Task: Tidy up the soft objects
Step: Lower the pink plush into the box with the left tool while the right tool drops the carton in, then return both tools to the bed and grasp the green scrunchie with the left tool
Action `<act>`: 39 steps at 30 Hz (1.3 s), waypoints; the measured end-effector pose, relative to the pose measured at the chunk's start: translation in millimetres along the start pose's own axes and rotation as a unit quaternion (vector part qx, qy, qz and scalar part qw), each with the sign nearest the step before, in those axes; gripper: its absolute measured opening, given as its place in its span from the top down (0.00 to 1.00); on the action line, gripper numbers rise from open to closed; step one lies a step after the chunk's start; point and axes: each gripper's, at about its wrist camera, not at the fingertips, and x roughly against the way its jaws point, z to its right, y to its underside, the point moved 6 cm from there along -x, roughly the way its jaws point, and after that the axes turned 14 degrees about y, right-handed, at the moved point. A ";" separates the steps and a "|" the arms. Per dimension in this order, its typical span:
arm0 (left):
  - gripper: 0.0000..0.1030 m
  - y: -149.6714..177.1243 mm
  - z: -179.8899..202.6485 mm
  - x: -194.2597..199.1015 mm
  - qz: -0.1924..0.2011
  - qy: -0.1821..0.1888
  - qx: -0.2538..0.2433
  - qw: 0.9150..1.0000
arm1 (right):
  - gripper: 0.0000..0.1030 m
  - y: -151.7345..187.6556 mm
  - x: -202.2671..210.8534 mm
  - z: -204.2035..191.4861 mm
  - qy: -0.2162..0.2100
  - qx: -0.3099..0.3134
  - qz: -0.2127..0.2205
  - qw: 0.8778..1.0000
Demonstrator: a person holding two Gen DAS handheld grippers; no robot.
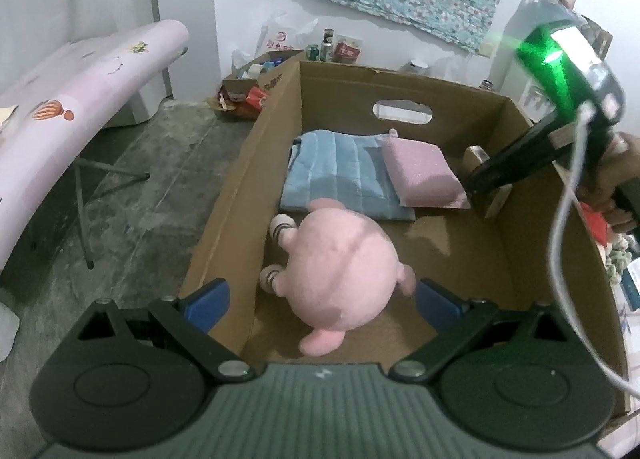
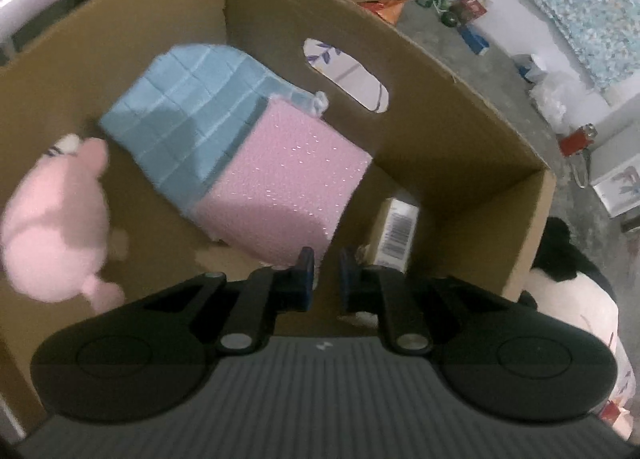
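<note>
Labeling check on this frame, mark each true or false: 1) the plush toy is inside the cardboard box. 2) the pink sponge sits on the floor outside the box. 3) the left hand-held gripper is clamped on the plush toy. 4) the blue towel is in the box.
1) True: the pink plush toy lies in the cardboard box.
2) False: the pink sponge is in the box, overlapping the blue towel.
3) False: the left hand-held gripper is open, its fingers either side of the toy.
4) True.
</note>
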 end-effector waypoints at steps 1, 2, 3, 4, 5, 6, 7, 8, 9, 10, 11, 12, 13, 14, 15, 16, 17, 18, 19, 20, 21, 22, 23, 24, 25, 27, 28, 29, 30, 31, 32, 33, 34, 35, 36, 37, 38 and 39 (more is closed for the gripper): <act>0.03 0.2 -0.3 1.4 0.003 0.000 0.002 1.000 | 0.87 -0.7 7.6 3.7 -0.008 -0.004 0.012 1.000; 0.03 0.1 0.5 3.5 0.006 0.000 0.003 1.000 | 0.87 -1.0 21.8 9.9 -0.018 -0.015 0.032 0.999; 0.03 0.2 2.5 5.8 0.011 -0.001 0.001 1.000 | 0.86 -0.1 35.6 19.0 -0.031 -0.029 0.051 0.998; 0.03 0.5 5.1 9.1 0.014 -0.002 -0.001 1.000 | 0.83 2.2 52.6 28.5 -0.049 -0.048 0.075 0.995; 0.03 1.2 8.6 13.1 0.018 -0.004 -0.005 1.000 | 0.79 5.3 70.2 42.6 -0.068 -0.069 0.099 0.990; 0.03 1.9 13.4 18.4 0.023 -0.003 -0.009 1.000 | 0.78 12.2 89.4 58.4 -0.087 -0.092 0.124 0.984; 0.03 2.7 19.2 24.0 0.030 0.000 -0.014 0.999 | 0.76 22.7 108.0 75.4 -0.106 -0.117 0.148 0.976; 0.03 3.7 27.2 31.3 0.039 0.003 -0.018 0.999 | 0.75 31.8 121.5 90.6 -0.117 -0.135 0.163 0.970; 0.03 4.9 35.3 37.6 0.047 0.007 -0.024 0.999 | 0.74 49.0 138.8 109.2 -0.126 -0.159 0.187 0.961; 0.03 5.5 44.4 43.8 0.056 0.013 -0.031 0.998 | 0.73 67.1 151.4 124.6 -0.127 -0.175 0.206 0.954; 0.03 5.9 56.8 50.9 0.065 0.022 -0.042 0.997 | 0.73 89.2 163.7 141.5 -0.121 -0.192 0.224 0.948; 0.03 5.8 67.4 56.1 0.071 0.029 -0.051 0.996 | 0.72 114.5 174.7 158.6 -0.113 -0.207 0.239 0.942; 0.03 5.4 80.8 61.0 0.078 0.040 -0.061 0.994 | 0.70 137.4 181.4 171.9 -0.112 -0.215 0.244 0.939; 0.03 4.6 94.3 64.2 0.083 0.051 -0.071 0.993 | 0.65 162.4 186.3 186.9 -0.111 -0.229 0.248 0.935; 0.03 5.2 107.3 65.5 0.086 0.062 -0.080 0.991 | 0.62 188.6 188.2 202.4 -0.104 -0.246 0.250 0.931; 0.03 5.1 121.8 65.9 0.089 0.073 -0.090 0.989 | 0.56 212.1 187.5 215.2 -0.090 -0.264 0.251 0.927; 0.03 5.3 137.8 64.3 0.090 0.084 -0.100 0.987 | 0.54 235.9 184.0 227.0 -0.070 -0.280 0.248 0.925; 0.05 5.8 156.3 60.6 0.089 0.100 -0.114 0.984 | 0.54 260.0 178.6 237.7 -0.048 -0.291 0.242 0.924; 0.06 6.7 173.2 55.4 0.086 0.115 -0.126 0.982 | 0.53 279.9 173.2 245.0 -0.034 -0.299 0.238 0.924; 0.07 7.8 190.1 49.1 0.083 0.128 -0.136 0.979 | 0.53 301.4 163.5 252.1 -0.027 -0.307 0.232 0.923; 0.09 9.0 209.0 39.8 0.078 0.146 -0.147 0.975 | 0.53 316.9 154.6 256.8 -0.026 -0.319 0.227 0.920; 0.10 10.4 226.0 30.0 0.073 0.167 -0.156 0.971 | 0.53 331.9 145.2 262.5 -0.028 -0.336 0.220 0.915; 0.13 12.7 243.9 18.2 0.065 0.194 -0.160 0.966 | 0.53 348.7 132.3 267.5 -0.036 -0.354 0.209 0.911; 0.19 16.3 261.6 5.2 0.059 0.222 -0.160 0.960 | 0.53 361.0 121.2 269.3 -0.043 -0.365 0.200 0.908; 0.24 18.7 277.7 -9.4 0.052 0.242 -0.155 0.956 | 0.52 371.7 110.5 270.8 -0.050 -0.373 0.191 0.907; 0.28 25.5 304.8 -40.9 0.028 0.255 -0.150 0.955 | 0.49 392.5 93.6 271.7 -0.056 -0.368 0.177 0.911; 0.29 29.0 315.9 -56.5 0.021 0.252 -0.153 0.955 | 0.46 400.1 86.6 272.9 -0.047 -0.361 0.170 0.916; 0.29 32.6 325.2 -72.0 0.017 0.239 -0.161 0.957 | 0.46 403.2 78.8 267.6 -0.036 -0.346 0.167 0.923; 0.31 37.3 333.8 -87.7 0.013 0.220 -0.176 0.959 | 0.46 407.2 73.8 265.6 -0.028 -0.334 0.166 0.927; 0.35 41.3 341.6 -102.4 0.009 0.201 -0.193 0.960 | 0.45 409.8 67.9 262.4 -0.028 -0.327 0.162 0.931; 0.36 44.1 347.7 -112.9 0.011 0.185 -0.209 0.960 | 0.44 414.7 60.7 260.8 -0.029 -0.323 0.157 0.933; 0.37 46.3 352.4 -122.4 0.013 0.171 -0.227 0.959 | 0.42 417.9 57.2 259.8 -0.030 -0.324 0.155 0.933; 0.36 46.6 357.0 -129.8 0.018 0.161 -0.240 0.957 | 0.35 417.7 50.9 259.7 -0.033 -0.326 0.149 0.933; 0.36 45.1 360.5 -136.7 0.023 0.154 -0.251 0.955 | 0.28 420.4 45.1 261.3 -0.037 -0.331 0.138 0.933; 0.36 43.2 363.9 -143.2 0.025 0.151 -0.262 0.953 | 0.25 413.4 38.2 260.7 -0.042 -0.335 0.134 0.932; 0.36 41.3 366.3 -149.8 0.024 0.148 -0.269 0.951 | 0.23 413.6 35.7 263.9 -0.045 -0.343 0.135 0.928; 0.37 39.4 367.5 -155.1 0.021 0.147 -0.268 0.952 | 0.21 408.6 33.4 265.3 -0.050 -0.352 0.136 0.925; 0.37 37.1 369.4 -162.3 0.014 0.151 -0.260 0.954 | 0.21 407.3 35.0 268.5 -0.054 -0.359 0.136 0.922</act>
